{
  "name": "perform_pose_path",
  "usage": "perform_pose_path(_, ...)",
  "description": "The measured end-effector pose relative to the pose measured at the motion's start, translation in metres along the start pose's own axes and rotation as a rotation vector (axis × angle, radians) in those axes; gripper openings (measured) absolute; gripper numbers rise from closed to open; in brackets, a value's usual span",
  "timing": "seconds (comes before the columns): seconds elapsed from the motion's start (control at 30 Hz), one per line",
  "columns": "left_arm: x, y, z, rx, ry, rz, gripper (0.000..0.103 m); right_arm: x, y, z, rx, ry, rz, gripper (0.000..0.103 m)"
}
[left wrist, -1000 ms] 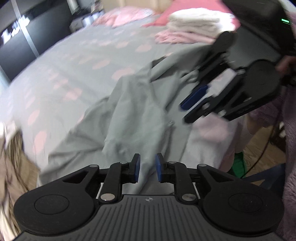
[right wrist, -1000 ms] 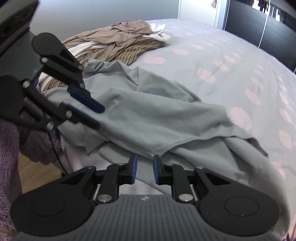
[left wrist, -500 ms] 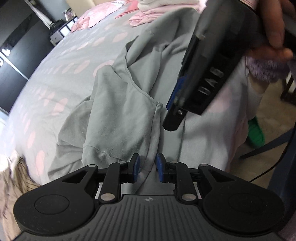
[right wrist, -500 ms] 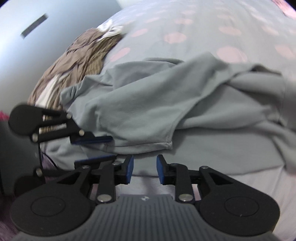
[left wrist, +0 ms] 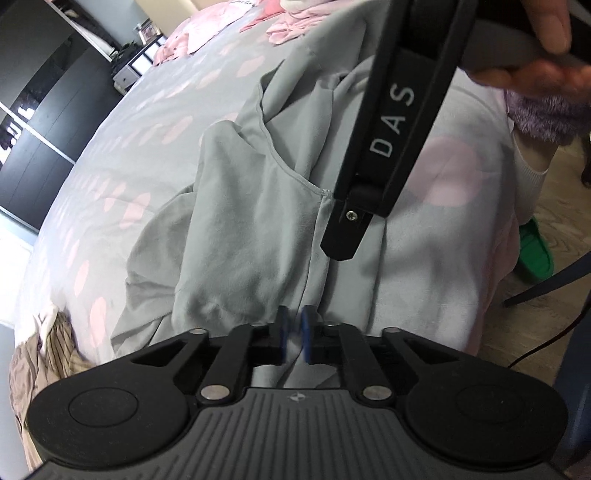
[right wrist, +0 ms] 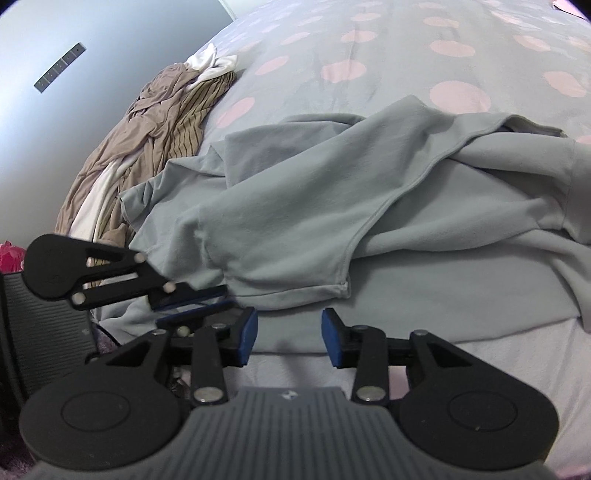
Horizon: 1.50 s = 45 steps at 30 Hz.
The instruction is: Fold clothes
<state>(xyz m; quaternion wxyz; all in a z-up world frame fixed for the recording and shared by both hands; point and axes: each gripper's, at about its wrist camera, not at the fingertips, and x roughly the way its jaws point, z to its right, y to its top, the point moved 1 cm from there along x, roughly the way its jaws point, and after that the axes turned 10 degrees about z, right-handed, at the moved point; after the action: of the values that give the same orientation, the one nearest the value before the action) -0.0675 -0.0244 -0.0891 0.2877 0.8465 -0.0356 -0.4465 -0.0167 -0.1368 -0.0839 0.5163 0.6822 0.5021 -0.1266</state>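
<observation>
A crumpled grey garment (left wrist: 251, 206) lies on the bed's near edge, also filling the right wrist view (right wrist: 303, 221). My left gripper (left wrist: 294, 330) sits at the garment's near hem, its blue pads pressed together on a fold of the cloth; from the right wrist view I see it side-on (right wrist: 192, 302) on that same edge. My right gripper (right wrist: 290, 339) hovers just before the garment's corner, its jaws opening with nothing between them. In the left wrist view its black body (left wrist: 341, 240) points down over the garment's seam.
The bed cover (right wrist: 458, 48) is grey with pink dots. A heap of brown and striped clothes (right wrist: 159, 118) lies at one end, folded pink and white clothes (left wrist: 295, 22) at the other. A hand (left wrist: 546, 37) and fluffy purple sleeve (left wrist: 546, 114) show; a green slipper (left wrist: 535, 254) lies on the floor.
My left gripper dropped toward the garment's hem and its pads closed on the cloth. The right gripper rolled and its jaws spread wider.
</observation>
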Motion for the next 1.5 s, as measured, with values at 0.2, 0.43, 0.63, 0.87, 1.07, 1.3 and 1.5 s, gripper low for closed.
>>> perform_pose_path(0.2, -0.015, -0.002, 0.007, 0.010, 0.019, 0.015, 0.001, -0.006, -0.004, 0.006, 0.090, -0.021, 0.003, 0.042)
perform_pose_path(0.43, -0.010, -0.012, 0.020, 0.069, 0.064, 0.001, 0.029, -0.002, -0.005, 0.004, 0.077, -0.018, -0.014, 0.043)
perform_pose_path(0.63, 0.002, -0.014, 0.022, 0.072, 0.079, -0.014, 0.026, 0.001, -0.006, 0.002, 0.066, -0.016, -0.028, 0.044)
perform_pose_path(0.87, -0.023, -0.010, 0.023, 0.050, 0.053, -0.010, 0.008, -0.005, -0.006, 0.004, 0.091, -0.009, -0.004, 0.046)
perform_pose_path(1.07, -0.026, -0.002, 0.018, 0.038, 0.043, 0.006, 0.008, -0.010, -0.005, 0.010, 0.218, 0.043, 0.030, 0.046)
perform_pose_path(1.3, -0.028, 0.004, 0.016, 0.014, 0.021, 0.028, 0.008, 0.007, -0.007, 0.023, 0.469, 0.078, 0.005, 0.046)
perform_pose_path(1.5, -0.030, 0.007, 0.016, -0.012, 0.010, 0.042, 0.008, 0.020, -0.010, 0.031, 0.606, 0.112, -0.007, 0.021)
